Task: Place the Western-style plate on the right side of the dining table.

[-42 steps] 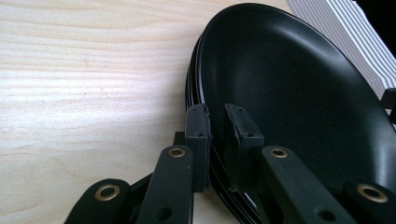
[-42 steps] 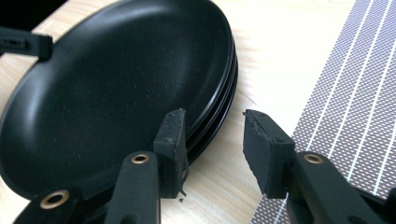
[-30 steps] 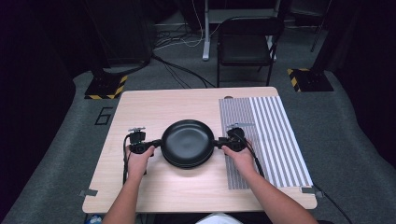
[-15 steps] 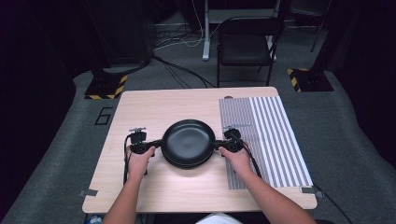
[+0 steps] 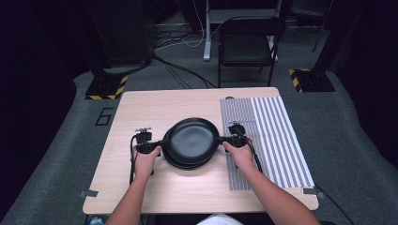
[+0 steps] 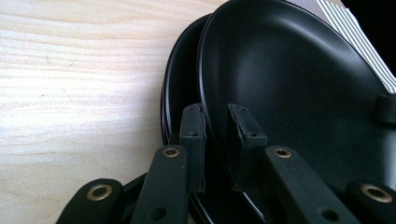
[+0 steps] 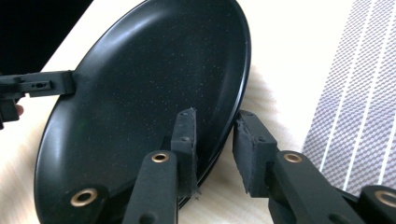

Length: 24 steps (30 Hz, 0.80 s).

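Both hands are working at the near middle of the wooden table [image 5: 141,112], and between them a black plate [image 5: 192,139] is sitting on top of another black plate [image 5: 187,164] whose rim is peeking out at the near side and left. The left gripper [image 5: 162,145] is coming in from the left and is clamping the top plate's left rim. In the left gripper view its two black jaws are pressing on that rim, one pad under it and one over the dish's inner face, with the lower plate's [image 6: 175,93] edge lying just beside them on the bare wood.

Over on the right, the right gripper [image 5: 223,139] is meeting the plate's right rim. Its jaws have just been closing, and in the right gripper view the rim of the top plate [image 7: 154,93] is sitting between the pads; the inner pad is pressing on the dish, while the outer pad appears to be touching the rim from outside, though a sliver of gap is hard to rule out.

To the right, a grey striped mat [image 5: 277,140] is covering the table's right part, and the right hand [image 5: 241,157] is resting over its left edge. Beyond the far edge, a black chair [image 5: 246,47] is standing on the floor.
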### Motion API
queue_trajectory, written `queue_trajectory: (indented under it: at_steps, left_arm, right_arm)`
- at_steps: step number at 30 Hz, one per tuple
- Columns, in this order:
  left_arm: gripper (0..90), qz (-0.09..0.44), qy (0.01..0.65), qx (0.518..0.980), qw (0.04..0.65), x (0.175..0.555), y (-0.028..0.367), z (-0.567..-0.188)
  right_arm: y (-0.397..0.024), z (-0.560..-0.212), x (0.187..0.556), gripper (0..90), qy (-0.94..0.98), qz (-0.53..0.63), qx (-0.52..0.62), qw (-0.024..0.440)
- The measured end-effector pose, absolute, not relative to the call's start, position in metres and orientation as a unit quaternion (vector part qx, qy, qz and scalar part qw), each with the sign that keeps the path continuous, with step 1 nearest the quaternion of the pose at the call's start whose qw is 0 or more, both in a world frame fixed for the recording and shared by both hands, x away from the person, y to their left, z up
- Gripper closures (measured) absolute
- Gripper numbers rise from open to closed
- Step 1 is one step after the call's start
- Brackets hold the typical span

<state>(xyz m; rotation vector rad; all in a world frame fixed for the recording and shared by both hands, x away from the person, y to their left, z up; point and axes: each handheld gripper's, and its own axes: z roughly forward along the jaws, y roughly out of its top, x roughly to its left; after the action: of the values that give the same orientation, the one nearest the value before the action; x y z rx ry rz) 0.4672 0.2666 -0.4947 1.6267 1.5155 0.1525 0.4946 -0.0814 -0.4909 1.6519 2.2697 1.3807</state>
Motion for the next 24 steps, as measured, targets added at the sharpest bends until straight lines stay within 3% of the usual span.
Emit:
queue_trajectory:
  at_steps: [6, 10, 16, 24]
  left_arm:
    - [68.9, 0.108, 0.573, 0.698, 0.416, 0.466, 0.252, -0.496]
    - [67.5, 0.081, 0.585, 0.682, 0.431, 0.469, 0.251, -0.501]
    - [67.4, 0.085, 0.592, 0.681, 0.422, 0.471, 0.247, -0.499]
    - [67.6, 0.095, 0.589, 0.672, 0.439, 0.466, 0.248, -0.504]
  right_arm:
    - [-0.082, -0.486, 0.499, 73.0, 0.724, 0.44, 0.53, 0.039]
    - [-0.085, -0.484, 0.503, 74.4, 0.723, 0.443, 0.528, 0.041]
    - [-0.087, -0.482, 0.506, 75.3, 0.724, 0.443, 0.527, 0.046]
    - [-0.093, -0.479, 0.481, 67.3, 0.721, 0.451, 0.524, 0.047]
